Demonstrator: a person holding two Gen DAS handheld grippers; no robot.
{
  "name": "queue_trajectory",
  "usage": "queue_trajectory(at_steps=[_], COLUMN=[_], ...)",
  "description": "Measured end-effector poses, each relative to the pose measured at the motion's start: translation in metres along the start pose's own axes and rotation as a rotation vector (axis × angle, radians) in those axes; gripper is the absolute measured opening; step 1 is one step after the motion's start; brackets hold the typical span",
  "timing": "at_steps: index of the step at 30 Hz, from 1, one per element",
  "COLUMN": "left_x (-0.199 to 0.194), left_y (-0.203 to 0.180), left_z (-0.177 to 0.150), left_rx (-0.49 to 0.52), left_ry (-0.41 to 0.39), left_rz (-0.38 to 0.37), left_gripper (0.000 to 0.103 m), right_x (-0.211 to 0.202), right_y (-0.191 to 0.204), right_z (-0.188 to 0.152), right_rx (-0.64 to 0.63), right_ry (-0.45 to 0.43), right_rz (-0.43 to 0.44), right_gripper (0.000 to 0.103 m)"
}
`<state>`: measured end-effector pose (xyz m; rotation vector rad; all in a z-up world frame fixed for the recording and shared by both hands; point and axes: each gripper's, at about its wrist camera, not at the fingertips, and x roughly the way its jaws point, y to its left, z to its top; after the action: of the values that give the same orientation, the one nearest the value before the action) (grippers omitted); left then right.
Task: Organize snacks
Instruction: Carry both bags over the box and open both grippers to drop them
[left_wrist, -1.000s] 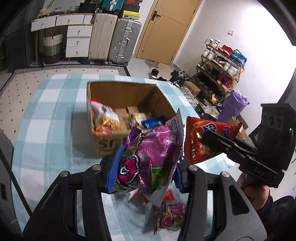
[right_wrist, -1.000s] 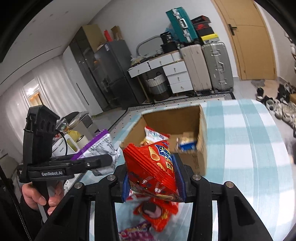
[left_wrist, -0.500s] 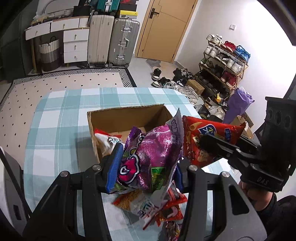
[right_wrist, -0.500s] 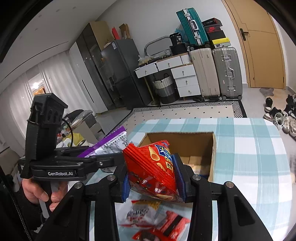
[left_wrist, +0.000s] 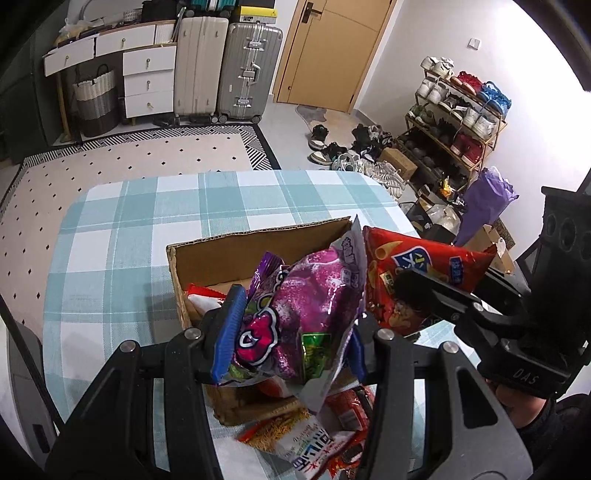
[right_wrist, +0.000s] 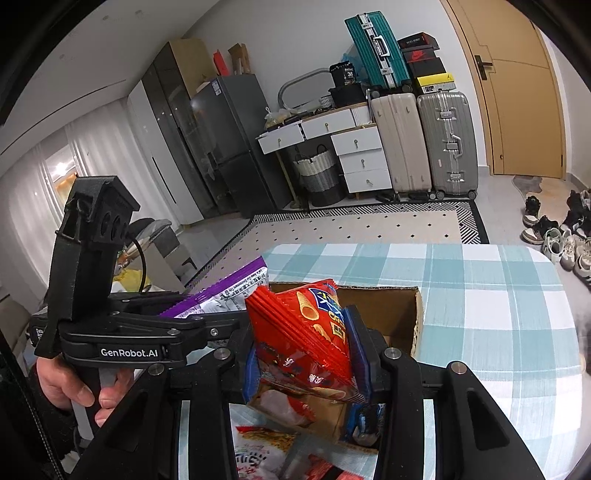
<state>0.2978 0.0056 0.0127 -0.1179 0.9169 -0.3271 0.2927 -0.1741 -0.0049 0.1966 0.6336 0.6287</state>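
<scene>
My left gripper (left_wrist: 288, 332) is shut on a purple snack bag (left_wrist: 306, 306) and holds it up above the near edge of an open cardboard box (left_wrist: 258, 243). My right gripper (right_wrist: 306, 354) is shut on a red snack bag (right_wrist: 303, 332), which also shows in the left wrist view (left_wrist: 417, 273), held just right of the purple bag. The purple bag's edge (right_wrist: 229, 291) shows in the right wrist view beside the left gripper's body. The box (right_wrist: 391, 306) holds several snack packs, mostly hidden behind the held bags.
The box stands on a table with a teal-and-white checked cloth (left_wrist: 129, 229). Several loose snack packs (left_wrist: 314, 439) lie on the cloth below the grippers. Beyond the table are a patterned rug (left_wrist: 129, 158), suitcases (left_wrist: 251, 66) and a shoe rack (left_wrist: 454, 122).
Both grippers have risen and tilted upward with their bags still held. The box has dropped lower in both views and more of the room shows. The two bags stay side by side.
</scene>
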Motion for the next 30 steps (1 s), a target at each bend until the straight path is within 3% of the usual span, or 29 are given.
queue_trajectory(at_steps=[14,17,22,30], left_x=[0.052,0.059,0.058,0.031], left_y=[0.011,0.012,0.013,0.006], left_z=[0.001,0.002,0.001,-0.006], left_rx=[-0.013,-0.014,-0.017,0.005], left_ry=[0.078,0.090,0.081,0.040], left_rz=[-0.036,-0.048,-0.032,-0.007], left_gripper=[0.047,0.047,0.054,0.054], right_x=[0.033,0.036,0.034,0.015], right_y=[-0.023,-0.025,-0.028,-0.022], right_z=[-0.009,-0.011,-0.013,-0.014], right_rx=[0.025,0.029,0.033,0.029], right_ry=[0.054,0.061,0.056,0.028], right_rz=[-0.010,-0.014,-0.028,-0.038], right_gripper=[0.041,0.050,0.051,0.051])
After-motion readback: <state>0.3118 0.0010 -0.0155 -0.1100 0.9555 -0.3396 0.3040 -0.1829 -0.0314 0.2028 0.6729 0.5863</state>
